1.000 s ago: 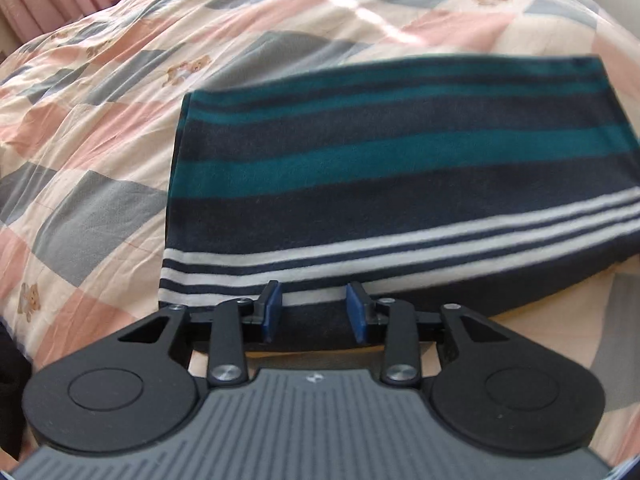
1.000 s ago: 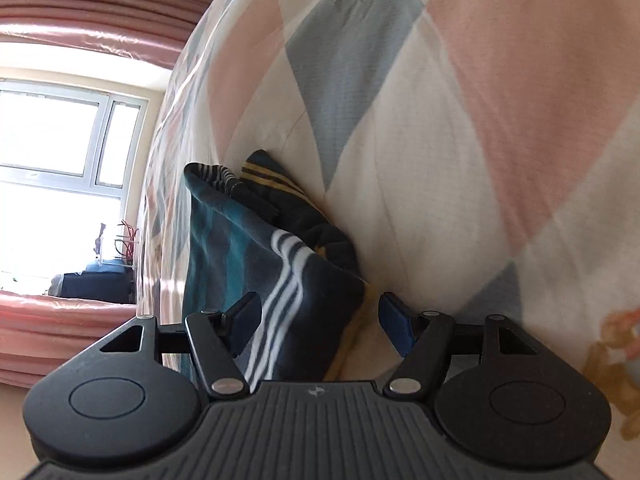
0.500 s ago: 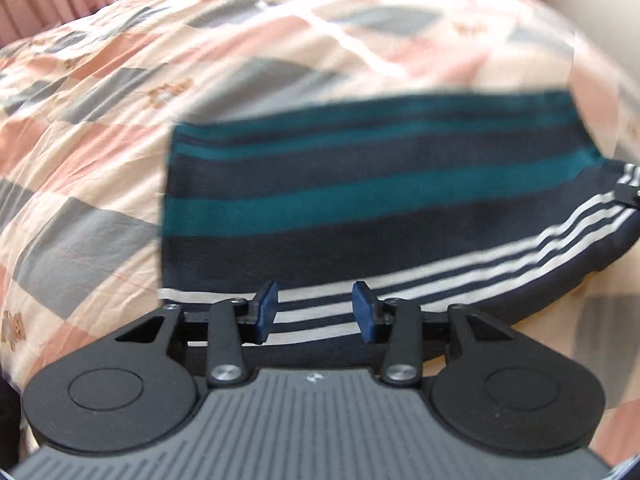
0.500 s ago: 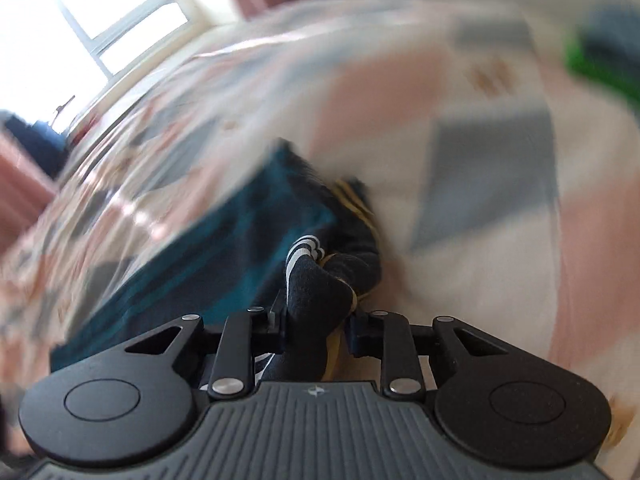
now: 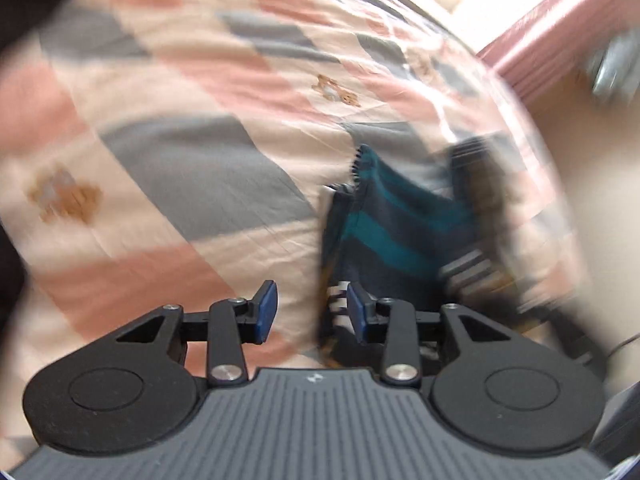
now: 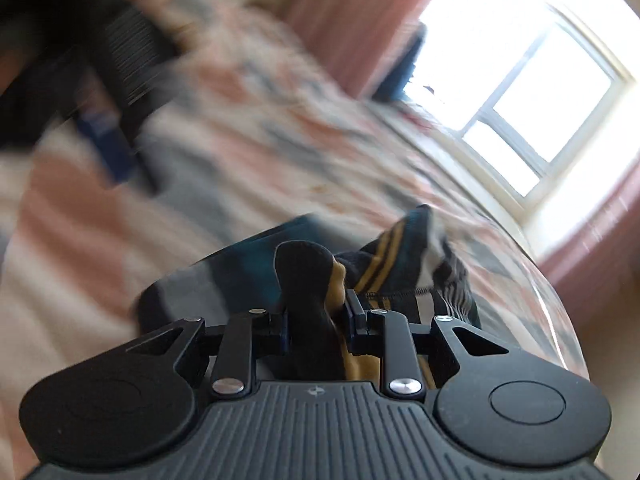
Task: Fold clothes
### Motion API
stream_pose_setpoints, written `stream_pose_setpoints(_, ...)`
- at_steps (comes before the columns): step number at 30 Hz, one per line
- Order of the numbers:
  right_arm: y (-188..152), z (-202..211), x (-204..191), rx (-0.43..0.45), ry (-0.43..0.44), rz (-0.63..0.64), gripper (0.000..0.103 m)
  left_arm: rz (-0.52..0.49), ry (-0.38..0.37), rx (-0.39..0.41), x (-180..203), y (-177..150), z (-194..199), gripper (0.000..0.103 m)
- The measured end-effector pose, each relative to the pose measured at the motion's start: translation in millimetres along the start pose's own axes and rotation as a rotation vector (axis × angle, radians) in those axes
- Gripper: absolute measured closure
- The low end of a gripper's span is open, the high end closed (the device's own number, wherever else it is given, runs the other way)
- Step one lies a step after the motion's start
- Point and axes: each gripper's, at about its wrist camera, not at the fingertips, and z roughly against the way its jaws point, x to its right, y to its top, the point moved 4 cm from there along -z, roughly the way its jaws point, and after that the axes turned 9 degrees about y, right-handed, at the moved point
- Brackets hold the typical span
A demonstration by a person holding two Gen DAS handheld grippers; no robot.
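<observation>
The right claw [image 6: 318,320] is squeezed tight on a thick fold of the dark striped knit garment with teal, white and mustard-yellow bands [image 6: 400,276]. A dark lump of the cloth sticks up between the two fingers, and the blue pads press on it from both sides. The rest of the garment lies bunched on the bed just past the claw, with its yellow stripes on the right side.

The left claw [image 5: 310,312] has its blue pads [image 5: 266,310] apart and nothing between them. In the left wrist view the same garment [image 5: 392,236] lies just to the right of the gap, and its near edge sits right by the right pad. I cannot tell if they touch, because the picture is blurry.

The garment rests on the soft bed cover with pink, grey and cream squares and little brown bears [image 5: 180,168]. In the right wrist view a bright window with a white frame [image 6: 532,108] is far off on the right, with pink curtains [image 6: 328,20] beside it. The other claw shows as a dark blur at the far left of that view [image 6: 116,68].
</observation>
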Motion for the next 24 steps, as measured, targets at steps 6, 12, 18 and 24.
stream_pose_setpoints(6, -20, -9, -22, -0.003, 0.021, 0.061, 0.077, 0.078, -0.21, -0.104, 12, 7, -40, 0.057)
stream_pose_setpoints(12, -19, 0, -15, 0.031, 0.018, 0.061, 0.078, 0.043, -0.322, -0.216, 49, 18, -99, 0.03)
stream_pose_setpoints(18, -23, 1, -13, 0.054, 0.018, 0.038, 0.077, -0.03, -0.366, -0.244, 81, 36, -138, 0.032)
stream_pose_setpoints(24, -5, 20, 0, 0.146, -0.003, 0.004, 0.077, -0.199, -0.385, -0.018, 102, 50, -100, 0.082)
